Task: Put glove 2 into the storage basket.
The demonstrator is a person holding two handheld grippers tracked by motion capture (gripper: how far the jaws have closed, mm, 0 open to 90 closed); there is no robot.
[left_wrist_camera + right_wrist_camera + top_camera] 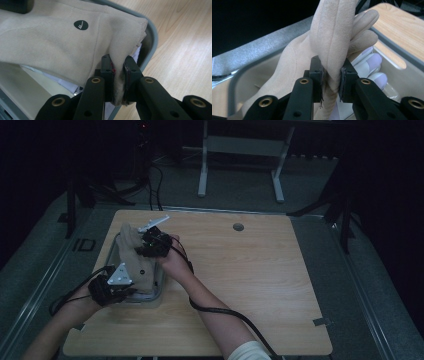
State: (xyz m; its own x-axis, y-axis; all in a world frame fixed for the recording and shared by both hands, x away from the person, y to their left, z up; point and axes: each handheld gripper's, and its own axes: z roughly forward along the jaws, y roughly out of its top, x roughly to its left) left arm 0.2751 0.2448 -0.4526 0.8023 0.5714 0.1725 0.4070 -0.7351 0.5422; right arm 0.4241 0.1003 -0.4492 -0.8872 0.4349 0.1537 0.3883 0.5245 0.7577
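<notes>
Both grippers pinch the tan glove in their jaws: left gripper at the cuff, right gripper probably by a finger, over the tray.

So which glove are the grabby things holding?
Look at the wooden table, then the grey-rimmed tray near its left edge. The beige glove is stretched over the tray between both tools. It is tan and soft with a small black round mark, unlike the pale lilac glove lying beneath.

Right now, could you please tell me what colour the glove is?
The glove is plain beige, clearest in the left gripper view.
</notes>
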